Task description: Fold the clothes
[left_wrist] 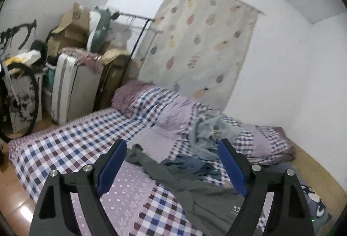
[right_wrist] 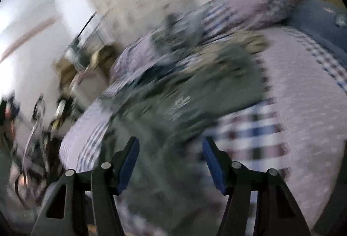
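Here's the dark grey-green crumpled garment (left_wrist: pixel 190 190), sprawled across the checked and dotted purple bedspread (left_wrist: pixel 71 144), and it runs long from the far left down toward the near right in the left wrist view. The left gripper (left_wrist: pixel 173 167) hangs above it, tilted down over the bed, blue-padded jaws spread wide with nothing between them; the cloth's narrow far end sits just ahead, between the fingertips. Over on the other side, the right gripper (right_wrist: pixel 171 162) is angled steeply and its view is badly smeared (hard to read much), yet its jaws also stand wide apart and empty, with the same garment (right_wrist: pixel 184 94) spreading directly in front. Beyond it lie a pale blue-grey heap of clothing (left_wrist: pixel 206 138) and a darker blue bundle (left_wrist: pixel 188 163). The right looks nearer the garment's bulk, I'd say; the left sits nearer the thin end.
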Tool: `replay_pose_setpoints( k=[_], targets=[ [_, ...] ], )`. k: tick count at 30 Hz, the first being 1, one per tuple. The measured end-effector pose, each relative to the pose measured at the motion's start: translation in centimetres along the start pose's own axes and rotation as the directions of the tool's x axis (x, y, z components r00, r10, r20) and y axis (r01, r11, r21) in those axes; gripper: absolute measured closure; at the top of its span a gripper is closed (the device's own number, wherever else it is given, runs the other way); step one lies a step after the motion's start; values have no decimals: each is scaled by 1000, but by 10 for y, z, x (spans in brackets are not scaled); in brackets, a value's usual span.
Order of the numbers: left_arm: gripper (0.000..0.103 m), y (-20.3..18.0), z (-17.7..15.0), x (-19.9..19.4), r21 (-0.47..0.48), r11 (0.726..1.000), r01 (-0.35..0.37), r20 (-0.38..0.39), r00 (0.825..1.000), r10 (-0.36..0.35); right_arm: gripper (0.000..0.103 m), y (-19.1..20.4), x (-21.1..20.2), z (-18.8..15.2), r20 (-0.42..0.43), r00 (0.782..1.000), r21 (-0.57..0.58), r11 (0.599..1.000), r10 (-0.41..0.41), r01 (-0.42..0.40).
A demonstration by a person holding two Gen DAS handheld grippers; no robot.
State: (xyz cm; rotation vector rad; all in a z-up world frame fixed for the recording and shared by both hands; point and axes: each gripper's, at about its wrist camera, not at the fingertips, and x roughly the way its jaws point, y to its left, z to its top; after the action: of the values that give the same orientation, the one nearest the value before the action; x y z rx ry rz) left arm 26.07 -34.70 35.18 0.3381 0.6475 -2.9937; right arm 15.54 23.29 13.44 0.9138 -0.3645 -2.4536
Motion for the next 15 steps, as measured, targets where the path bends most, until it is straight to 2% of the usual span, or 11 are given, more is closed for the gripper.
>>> replay_pose_setpoints(
  k=[3, 6, 8, 11, 14, 15],
  targets=[
    [8, -9, -14, -31, 9, 998, 56, -13, 998, -56, 38, 59, 32, -20, -79, 997, -134, 990, 23, -34],
    [6, -14, -46, -33, -19, 993, 119, -92, 988, -121, 41, 110, 67, -40, -150, 989, -259, 965, 14, -53],
    [6, -18, -71, -28, -17, 990, 137, -142, 980, -138, 48, 137, 90, -54, -184, 983, -337, 940, -19, -45],
    [6, -19, -121, -4, -66, 986, 155, -246, 955, -167, 52, 161, 118, -70, -205, 975, -430, 903, -86, -10],
    [6, -19, -173, 25, -145, 974, 173, -361, 907, -215, 53, 170, 137, -76, -211, 971, -474, 881, -115, 1],
    [6, -19, -188, 34, -154, 973, 170, -384, 897, -218, 54, 173, 143, -78, -208, 969, -483, 876, -131, 15]
  ],
)
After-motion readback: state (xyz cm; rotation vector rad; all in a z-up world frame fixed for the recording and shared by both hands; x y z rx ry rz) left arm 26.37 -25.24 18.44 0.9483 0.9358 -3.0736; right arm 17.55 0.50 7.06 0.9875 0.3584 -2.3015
